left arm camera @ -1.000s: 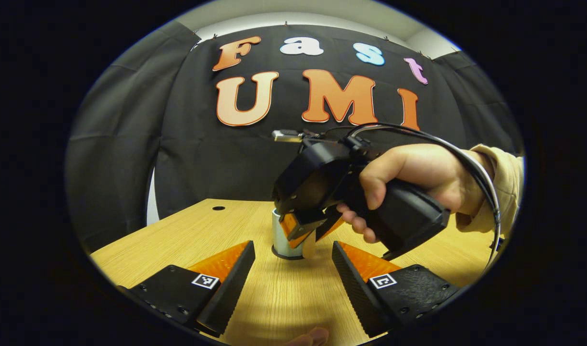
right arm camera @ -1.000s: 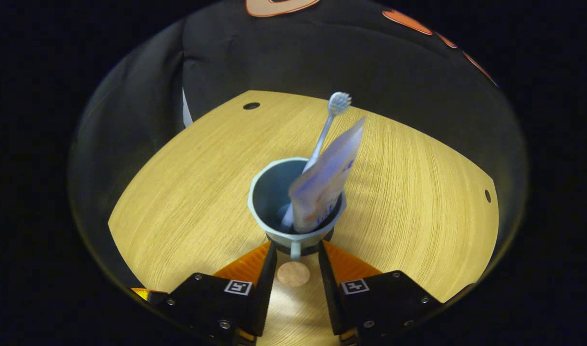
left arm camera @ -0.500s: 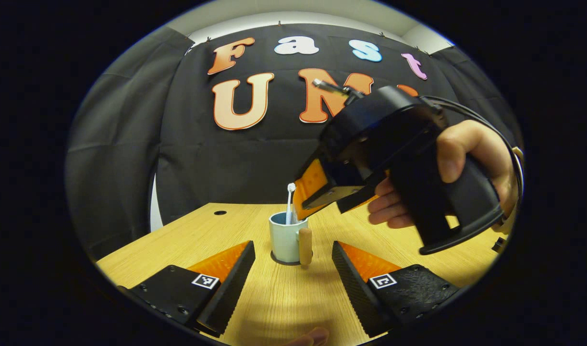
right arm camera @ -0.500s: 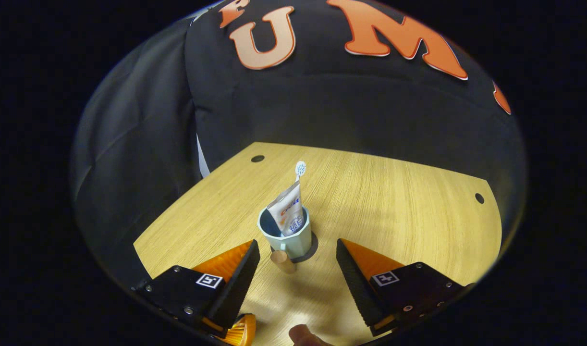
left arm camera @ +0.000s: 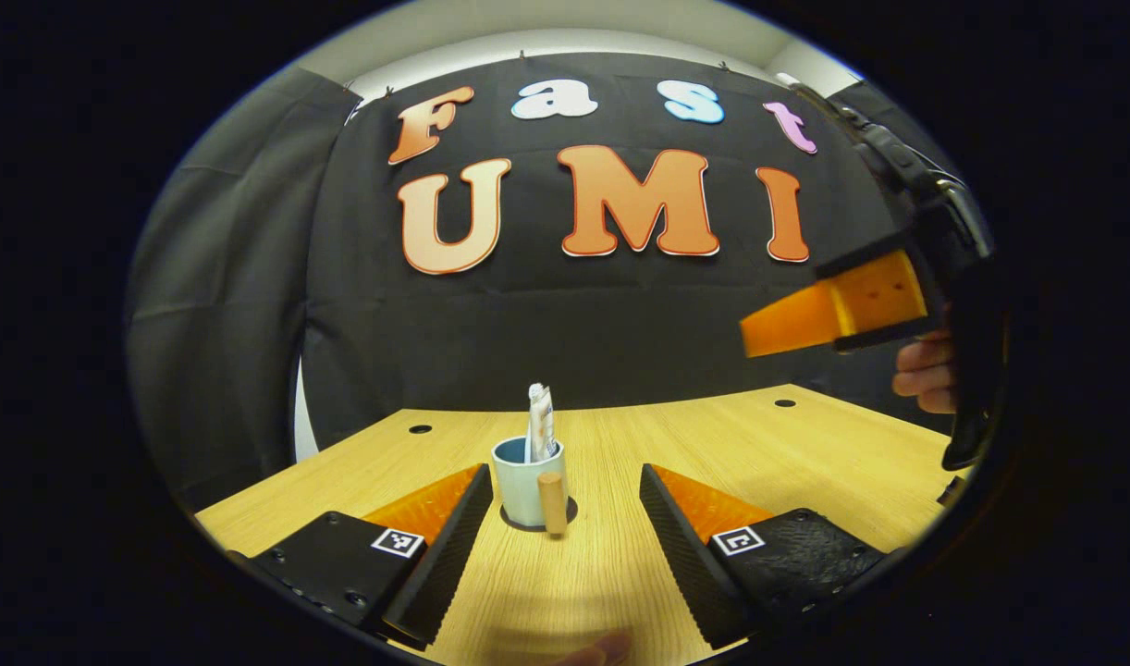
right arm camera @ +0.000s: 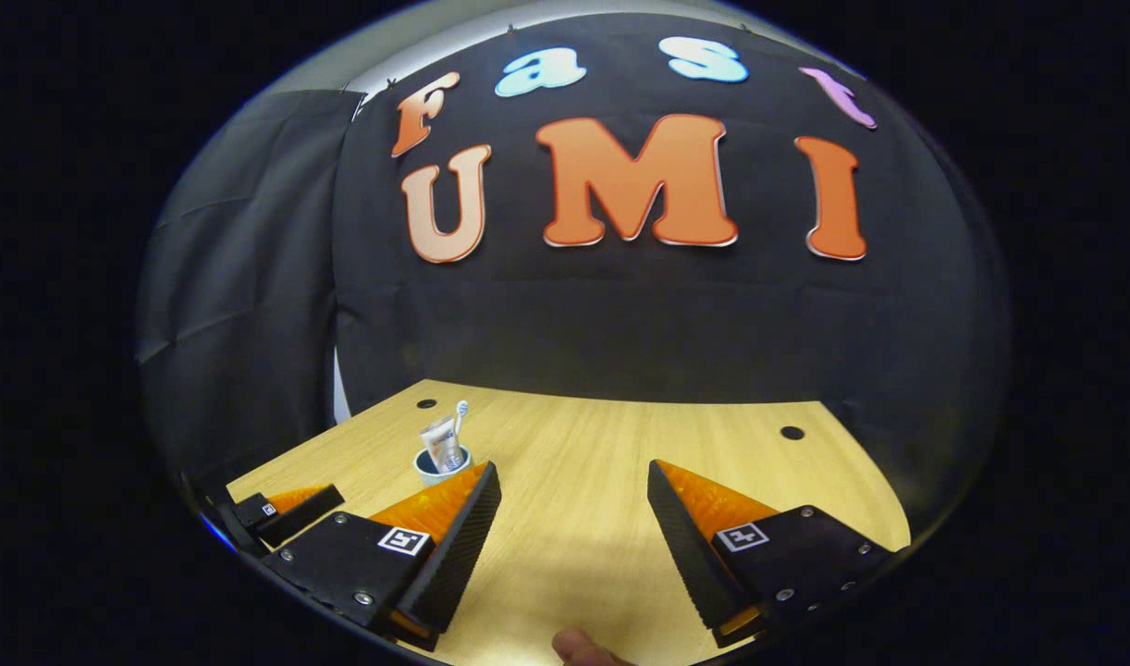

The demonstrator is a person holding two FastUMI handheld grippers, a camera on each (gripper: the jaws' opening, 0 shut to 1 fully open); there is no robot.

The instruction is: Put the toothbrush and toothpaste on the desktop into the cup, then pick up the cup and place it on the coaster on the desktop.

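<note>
Cup [left arm camera: 521, 493] stands on coaster [left arm camera: 570, 510], toothpaste tube [left arm camera: 540, 435] inside. Likely rigid, top-heavy; grip by wooden handle [left arm camera: 552, 502]. Left gripper [left arm camera: 565, 518] and right gripper [right arm camera: 574, 518] both spread wide, empty.

Even overhead light brightens the desktop [left arm camera: 805, 444], with soft glare at lower centre. Edges bow strongly; the right gripper [left arm camera: 833, 310] at right is motion-blurred.
</note>
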